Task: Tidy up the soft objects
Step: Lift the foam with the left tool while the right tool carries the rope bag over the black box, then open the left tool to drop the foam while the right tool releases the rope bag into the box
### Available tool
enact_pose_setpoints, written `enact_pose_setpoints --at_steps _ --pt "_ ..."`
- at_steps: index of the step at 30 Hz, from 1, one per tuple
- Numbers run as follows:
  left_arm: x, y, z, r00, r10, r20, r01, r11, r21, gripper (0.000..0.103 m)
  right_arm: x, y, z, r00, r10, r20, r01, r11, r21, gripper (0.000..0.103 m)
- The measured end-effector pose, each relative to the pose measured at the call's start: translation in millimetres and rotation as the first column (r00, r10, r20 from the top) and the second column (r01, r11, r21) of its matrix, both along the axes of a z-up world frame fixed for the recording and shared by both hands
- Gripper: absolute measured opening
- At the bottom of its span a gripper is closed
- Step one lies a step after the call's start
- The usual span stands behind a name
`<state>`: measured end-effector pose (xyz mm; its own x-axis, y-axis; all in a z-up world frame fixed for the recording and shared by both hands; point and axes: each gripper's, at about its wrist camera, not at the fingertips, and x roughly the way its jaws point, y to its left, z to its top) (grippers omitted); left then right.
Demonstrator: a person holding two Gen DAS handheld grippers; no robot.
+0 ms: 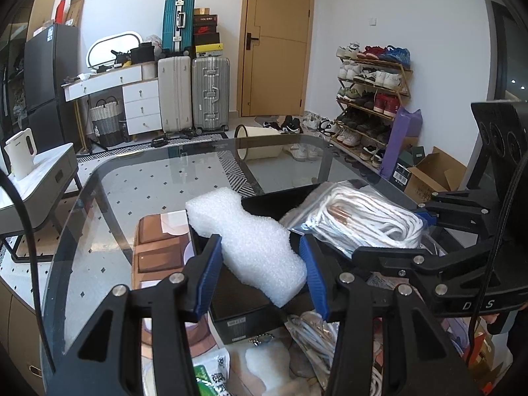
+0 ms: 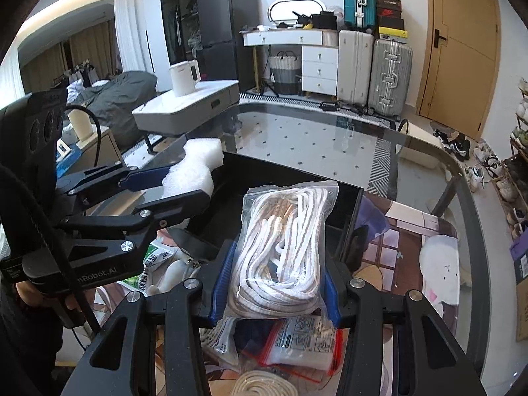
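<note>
Glass table (image 1: 138,184) | left hand-held gripper (image 1: 260,274) level, pinching foam block (image 1: 250,244) | right hand-held gripper (image 2: 277,280) pinching bagged rope (image 2: 283,241) over black box (image 2: 343,201)

Left gripper (image 1: 260,275) and right gripper (image 2: 277,285) side by side, each with jaws clamped on a load.

left wrist cam: rides behind the left gripper (image 1: 260,274), close, faces forward over the black box (image 1: 274,198) toward the door (image 1: 277,39) | right wrist cam: behind the right gripper (image 2: 277,283), close, faces the suitcases (image 2: 389,76) | shared: black box, glass table (image 1: 165,178), each other's gripper
</note>
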<state>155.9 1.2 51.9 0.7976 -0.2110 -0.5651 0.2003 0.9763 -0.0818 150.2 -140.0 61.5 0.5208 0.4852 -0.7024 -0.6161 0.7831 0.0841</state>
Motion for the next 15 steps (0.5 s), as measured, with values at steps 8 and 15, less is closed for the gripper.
enact_pose_setpoints --at_steps 8,15 --pt "20 1 -10 0.999 -0.011 -0.033 0.011 1.000 0.003 0.047 22 9 -4 0.999 0.009 -0.050 -0.010 1.000 -0.026 0.047" --pt "27 -2 -20 0.999 -0.008 -0.050 0.009 1.000 0.013 0.047 42 12 -12 0.997 0.016 -0.081 -0.019 0.999 -0.037 0.047"
